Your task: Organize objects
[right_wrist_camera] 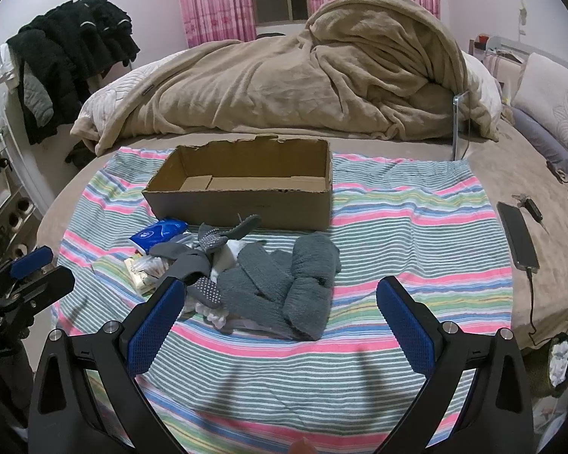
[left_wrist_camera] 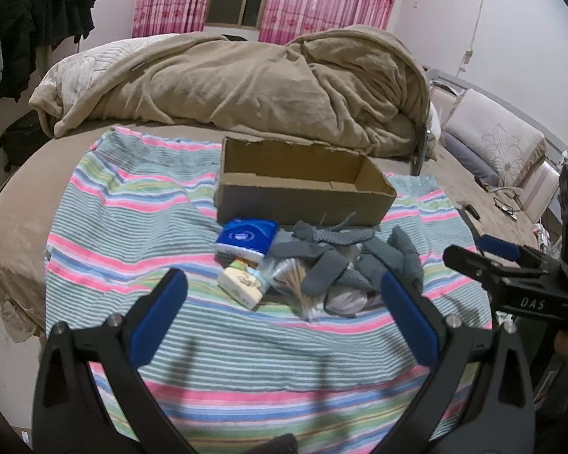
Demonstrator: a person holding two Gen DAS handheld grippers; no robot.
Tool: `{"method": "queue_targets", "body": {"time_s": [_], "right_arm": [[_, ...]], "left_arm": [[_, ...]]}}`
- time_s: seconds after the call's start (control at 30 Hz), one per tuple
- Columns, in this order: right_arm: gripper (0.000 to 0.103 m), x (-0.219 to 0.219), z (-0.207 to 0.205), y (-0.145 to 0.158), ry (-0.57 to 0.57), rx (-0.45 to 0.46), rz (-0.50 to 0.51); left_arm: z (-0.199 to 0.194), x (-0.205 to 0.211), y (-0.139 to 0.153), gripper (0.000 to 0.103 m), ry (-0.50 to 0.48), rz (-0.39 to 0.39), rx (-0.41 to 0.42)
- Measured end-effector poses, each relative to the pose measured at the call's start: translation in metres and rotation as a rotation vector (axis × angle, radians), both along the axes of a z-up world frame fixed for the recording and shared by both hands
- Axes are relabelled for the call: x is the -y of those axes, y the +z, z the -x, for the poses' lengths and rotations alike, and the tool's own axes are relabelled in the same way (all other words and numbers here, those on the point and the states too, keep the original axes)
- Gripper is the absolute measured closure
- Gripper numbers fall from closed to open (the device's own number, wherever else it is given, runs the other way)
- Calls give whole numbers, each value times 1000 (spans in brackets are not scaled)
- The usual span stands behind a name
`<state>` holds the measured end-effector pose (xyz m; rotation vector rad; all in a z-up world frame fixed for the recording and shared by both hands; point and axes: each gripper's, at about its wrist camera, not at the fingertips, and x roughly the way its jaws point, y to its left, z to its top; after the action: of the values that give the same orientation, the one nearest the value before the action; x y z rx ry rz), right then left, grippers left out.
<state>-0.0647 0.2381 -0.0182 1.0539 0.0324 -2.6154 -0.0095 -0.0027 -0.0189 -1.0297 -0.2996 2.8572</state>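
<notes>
An open, empty cardboard box stands on a striped towel on the bed. In front of it lies a pile: a blue tissue pack, a cream packet, a bag of cotton swabs, grey socks and a grey knit cloth. My left gripper is open and empty, just short of the pile. My right gripper is open and empty, with the grey cloth between its fingers' line of sight.
A heaped beige blanket lies behind the box. A phone on a cable lies right of the towel. Pillows are at the far right. Dark clothes hang at the left.
</notes>
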Motion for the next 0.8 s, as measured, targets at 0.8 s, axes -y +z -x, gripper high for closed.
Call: {"method": "queue_targets", "body": {"time_s": [0.8], "right_arm": [[0, 3, 15, -8, 9, 17, -6]], "left_arm": [[20, 8, -12, 1, 11, 30, 22]]}}
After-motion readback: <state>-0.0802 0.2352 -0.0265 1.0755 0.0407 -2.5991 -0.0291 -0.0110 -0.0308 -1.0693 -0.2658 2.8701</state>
